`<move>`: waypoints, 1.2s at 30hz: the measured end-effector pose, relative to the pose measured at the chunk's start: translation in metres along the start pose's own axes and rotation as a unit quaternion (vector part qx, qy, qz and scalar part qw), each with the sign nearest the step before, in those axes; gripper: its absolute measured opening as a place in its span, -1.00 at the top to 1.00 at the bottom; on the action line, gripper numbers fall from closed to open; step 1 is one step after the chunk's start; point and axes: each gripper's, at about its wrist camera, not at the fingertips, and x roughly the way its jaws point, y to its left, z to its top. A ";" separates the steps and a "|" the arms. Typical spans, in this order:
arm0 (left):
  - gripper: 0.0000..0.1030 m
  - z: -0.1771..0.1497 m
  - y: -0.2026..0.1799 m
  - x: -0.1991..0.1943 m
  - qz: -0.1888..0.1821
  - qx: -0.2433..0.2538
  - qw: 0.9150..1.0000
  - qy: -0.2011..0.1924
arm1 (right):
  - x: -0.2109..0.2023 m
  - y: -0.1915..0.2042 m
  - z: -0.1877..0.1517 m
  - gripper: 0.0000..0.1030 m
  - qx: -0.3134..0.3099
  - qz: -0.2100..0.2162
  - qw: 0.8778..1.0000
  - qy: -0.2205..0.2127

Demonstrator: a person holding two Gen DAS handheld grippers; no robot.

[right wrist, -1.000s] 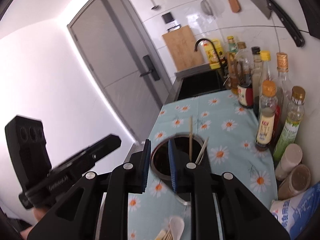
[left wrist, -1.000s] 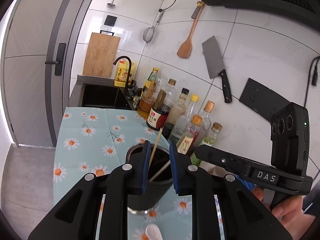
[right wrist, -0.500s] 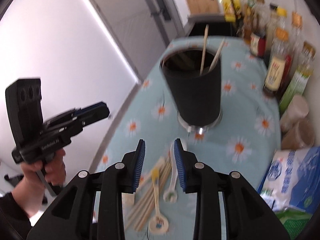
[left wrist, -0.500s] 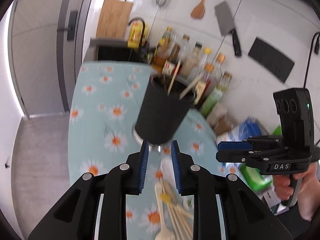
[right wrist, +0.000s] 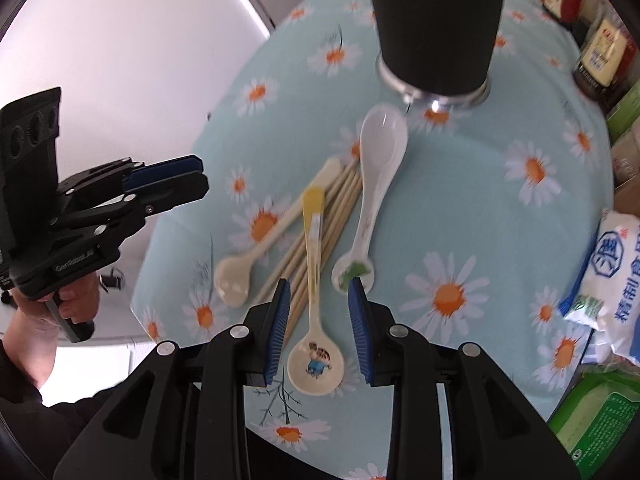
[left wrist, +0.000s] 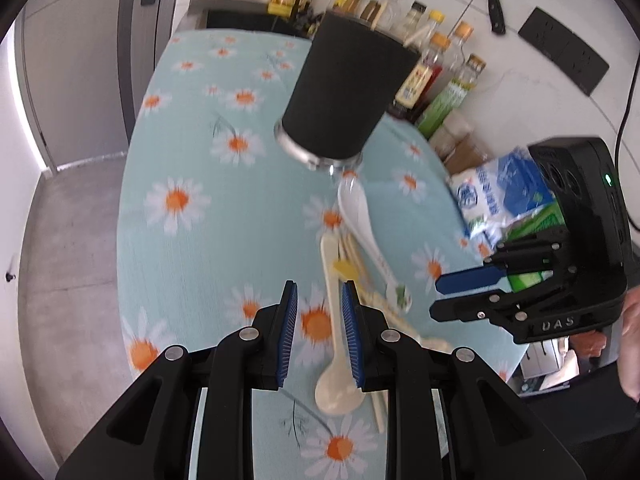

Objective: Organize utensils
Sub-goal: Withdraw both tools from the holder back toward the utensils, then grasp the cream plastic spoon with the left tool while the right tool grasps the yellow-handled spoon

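Daisy-printed cloth (left wrist: 192, 240) covers the worktop, with a row of sauce bottles (left wrist: 436, 64) along the tiled wall at about 1 o'clock in my left view.

I have both tools tipped steeply down over the cloth. My left tool (left wrist: 318, 308) has its blue pads a little apart with nothing pinched; its jaws have just been opening slightly. The handle of the cream spoon (left wrist: 335, 344) runs up between the pads, closer to the right-hand one, with its bowl lying just below them at 6 o'clock; I cannot tell whether a pad brushes it.

My right tool (right wrist: 318, 312) also stands with pads apart, and its jaws have just been opening. The cartoon spoon (right wrist: 314, 300) with the yellow handle tip lies between the pads without touching either, its bowl toward me at 6 o'clock and its handle running to 12. A bundle of chopsticks (right wrist: 320, 232) lies under and beside that handle, slanting toward 1 o'clock. The white spoon (right wrist: 374, 184) sits just right of them, its bowl near the foot of the black utensil cup (right wrist: 436, 24) at 12 o'clock.

In the right view the left tool is gripped by a hand (right wrist: 76, 300) at 9 o'clock.
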 end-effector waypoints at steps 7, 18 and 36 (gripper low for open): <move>0.57 -0.023 0.004 0.006 -0.011 -0.011 1.000 0.019 | 0.031 0.014 0.003 0.39 -0.025 -0.017 0.998 0.062; 0.57 -0.036 0.013 0.008 -0.022 -0.026 0.999 0.027 | 0.062 0.020 0.023 0.84 -0.021 -0.061 0.992 0.110; 0.57 -0.016 -0.007 0.032 -0.005 0.009 0.994 0.105 | 0.020 -0.021 0.021 0.86 0.013 0.019 0.999 0.042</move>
